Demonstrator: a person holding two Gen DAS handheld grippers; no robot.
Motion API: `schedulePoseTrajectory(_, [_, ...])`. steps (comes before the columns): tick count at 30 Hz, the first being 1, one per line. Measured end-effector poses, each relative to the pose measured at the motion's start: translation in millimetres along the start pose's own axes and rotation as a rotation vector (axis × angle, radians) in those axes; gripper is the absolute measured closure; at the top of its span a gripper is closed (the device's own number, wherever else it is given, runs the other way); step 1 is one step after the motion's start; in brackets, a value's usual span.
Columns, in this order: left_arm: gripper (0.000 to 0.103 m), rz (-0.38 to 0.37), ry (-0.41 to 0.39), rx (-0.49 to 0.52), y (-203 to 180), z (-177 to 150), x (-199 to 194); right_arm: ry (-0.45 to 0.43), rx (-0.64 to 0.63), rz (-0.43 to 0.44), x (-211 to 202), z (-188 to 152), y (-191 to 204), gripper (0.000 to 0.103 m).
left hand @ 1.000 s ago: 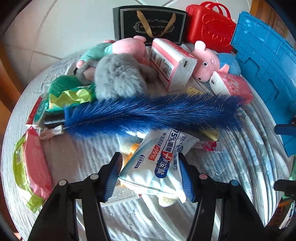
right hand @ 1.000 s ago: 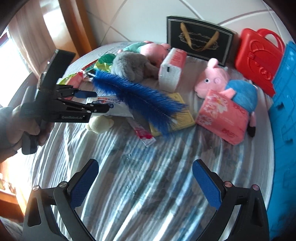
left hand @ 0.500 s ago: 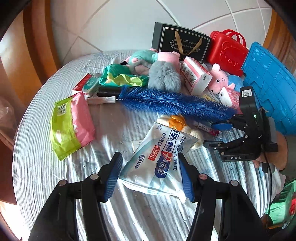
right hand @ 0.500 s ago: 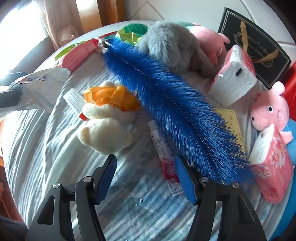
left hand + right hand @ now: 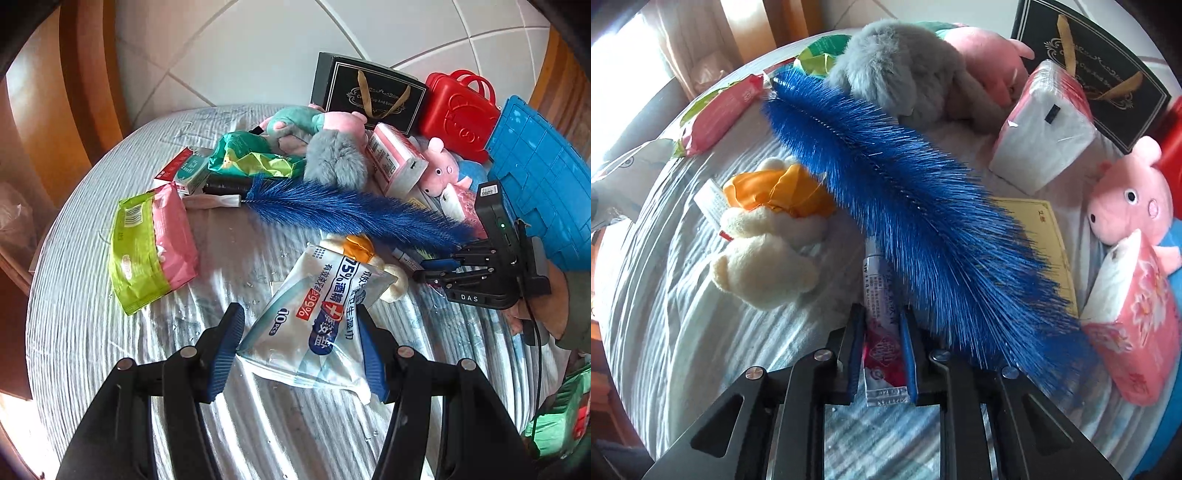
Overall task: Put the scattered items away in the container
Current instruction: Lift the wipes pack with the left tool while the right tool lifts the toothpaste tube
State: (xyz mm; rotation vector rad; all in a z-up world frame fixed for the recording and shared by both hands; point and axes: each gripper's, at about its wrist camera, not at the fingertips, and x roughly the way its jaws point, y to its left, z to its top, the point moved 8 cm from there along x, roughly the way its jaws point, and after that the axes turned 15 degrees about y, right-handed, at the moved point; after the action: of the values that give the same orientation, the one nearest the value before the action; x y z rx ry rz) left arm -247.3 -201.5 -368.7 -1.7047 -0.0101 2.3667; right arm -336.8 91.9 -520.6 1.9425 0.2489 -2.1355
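Pick-up step, both hands loaded. The left gripper (image 5: 301, 354) is clamped on the wet-wipe pack (image 5: 321, 317), held above the middle of the bed. The right gripper (image 5: 881, 350) has just been closing, and its jaws now pinch the small tube (image 5: 882, 317), which lies just beside the blue brush (image 5: 916, 206).

Next move, likely: lift the tube clear of the bristles, then carry both to the blue crate (image 5: 543, 177) at the bed's right edge.

Surface: striped bedsheet (image 5: 92, 332), crowded with plush toys and packets toward the far edge. Room: tiled floor, wooden frame.
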Motion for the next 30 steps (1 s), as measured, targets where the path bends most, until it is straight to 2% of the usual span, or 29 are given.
schedulePoseTrajectory(10, [0.045, -0.002, -0.02, 0.009, -11.4, 1.3, -16.1, -0.022, 0.057, 0.044, -35.3, -35.8, 11.0, 0.088])
schedulePoseTrajectory(30, [0.045, -0.003, -0.077, 0.041, -49.3, -7.6, -64.3, -0.118, 0.118, 0.021, -124.2, -82.2, 12.8, 0.089])
